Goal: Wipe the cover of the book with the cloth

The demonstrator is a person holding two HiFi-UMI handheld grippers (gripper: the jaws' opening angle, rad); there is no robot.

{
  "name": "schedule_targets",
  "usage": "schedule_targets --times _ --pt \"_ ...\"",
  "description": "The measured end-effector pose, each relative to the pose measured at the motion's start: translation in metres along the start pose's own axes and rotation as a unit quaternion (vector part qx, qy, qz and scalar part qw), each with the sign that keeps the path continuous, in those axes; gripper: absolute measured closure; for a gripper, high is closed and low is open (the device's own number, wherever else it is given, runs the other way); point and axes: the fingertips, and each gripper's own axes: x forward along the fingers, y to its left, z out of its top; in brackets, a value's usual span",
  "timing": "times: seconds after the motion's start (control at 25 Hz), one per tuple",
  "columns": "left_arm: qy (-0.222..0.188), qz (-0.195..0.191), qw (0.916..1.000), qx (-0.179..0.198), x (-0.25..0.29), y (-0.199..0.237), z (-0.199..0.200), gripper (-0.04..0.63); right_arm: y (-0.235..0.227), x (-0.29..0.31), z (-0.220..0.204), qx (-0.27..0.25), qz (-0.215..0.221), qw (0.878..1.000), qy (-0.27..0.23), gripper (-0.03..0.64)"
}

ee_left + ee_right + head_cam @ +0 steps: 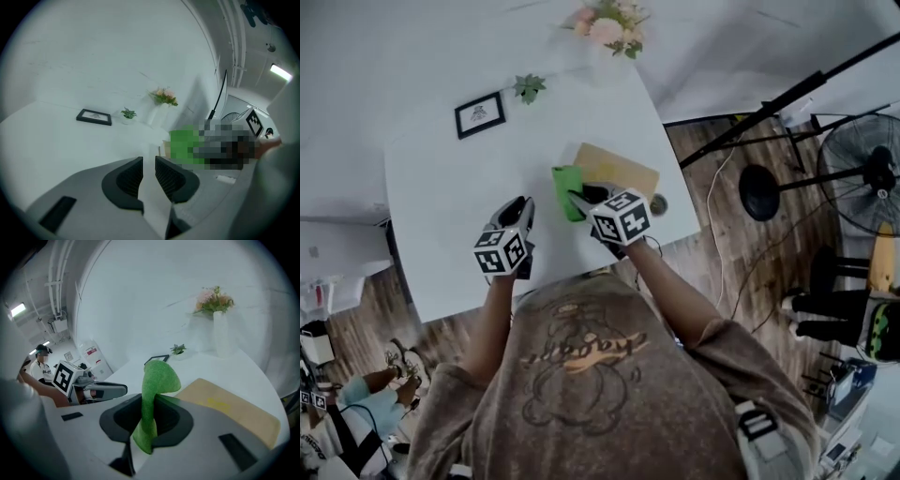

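A tan book (pixel 619 167) lies flat on the white table (pixel 441 187), toward its right front part. My right gripper (pixel 582 199) is shut on a green cloth (pixel 566 190), which hangs folded over the book's left near edge. In the right gripper view the cloth (pixel 157 380) stands up between the jaws, with the book (pixel 229 411) just beyond and to the right. My left gripper (pixel 521 208) hovers over bare table left of the cloth. Its jaws (pixel 148 174) stand a little apart with nothing between them. The right gripper is mosaicked in the left gripper view.
A black picture frame (pixel 480 114), a small green plant (pixel 529 88) and a vase of pink flowers (pixel 609 23) stand at the table's far side. A small round object (pixel 658 202) sits by the right edge. A fan (pixel 862 169) and a stand are on the floor to the right.
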Motion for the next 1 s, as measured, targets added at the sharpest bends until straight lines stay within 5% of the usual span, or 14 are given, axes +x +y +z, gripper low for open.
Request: schedule_targets --times 0.4,1.0 --pt "0.007 0.018 0.9997 -0.014 -0.009 0.011 -0.006 0.514 -0.013 0.034 -0.028 -0.012 -0.017 0.998 0.053 0.554" --pt "0.022 -0.008 0.9997 -0.011 0.007 -0.014 -0.013 0.514 -0.023 0.025 -0.036 -0.015 -0.028 0.998 0.06 0.553"
